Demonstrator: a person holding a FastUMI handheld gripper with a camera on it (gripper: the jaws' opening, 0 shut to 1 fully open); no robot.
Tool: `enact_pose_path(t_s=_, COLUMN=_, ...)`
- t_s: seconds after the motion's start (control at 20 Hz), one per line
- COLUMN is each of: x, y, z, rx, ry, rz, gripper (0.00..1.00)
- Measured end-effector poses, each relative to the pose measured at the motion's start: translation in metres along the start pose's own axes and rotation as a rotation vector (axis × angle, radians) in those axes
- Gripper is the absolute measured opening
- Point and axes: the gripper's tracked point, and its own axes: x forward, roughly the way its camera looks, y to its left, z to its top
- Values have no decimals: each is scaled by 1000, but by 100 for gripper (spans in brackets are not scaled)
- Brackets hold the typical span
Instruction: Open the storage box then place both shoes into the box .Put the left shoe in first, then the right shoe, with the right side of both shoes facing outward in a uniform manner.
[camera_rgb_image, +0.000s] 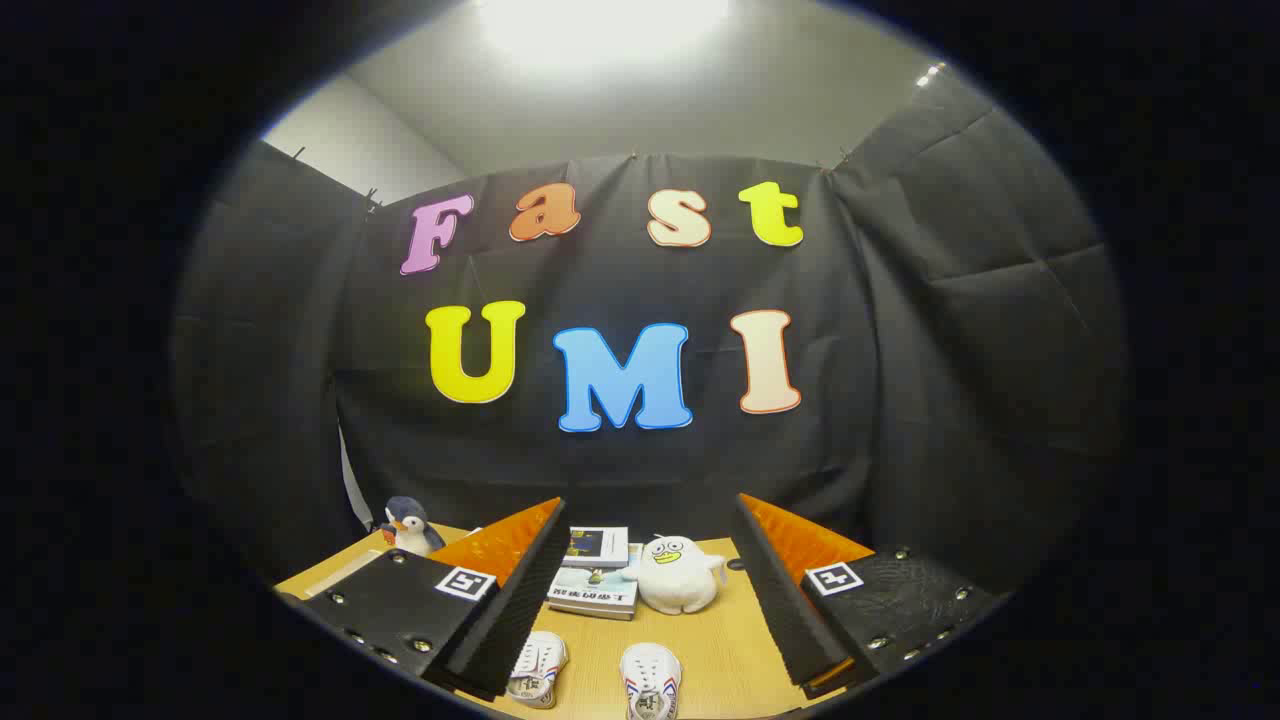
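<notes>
wood table; hand-held gripper open above shoes

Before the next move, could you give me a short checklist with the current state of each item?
1. Gripper open with nothing between its fingers: ok.
2. Two white shoes, one and the other, lying on the table between the fingers: ok.
3. Storage box located: cannot tell.
4. Which shoe is the left one: cannot tell.
5. Books and white plush duck sit beyond the shoes, apart from them: ok.
</notes>
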Motion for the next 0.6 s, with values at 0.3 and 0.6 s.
enact_pose_path(t_s=0.3, x=7, y=10, z=-5, rx=-27, ry=34, rz=41, gripper=97)
enact_pose_path(t_s=0.6, x=11, y=9, z=-9, rx=-31, ry=52, rz=45, gripper=97)
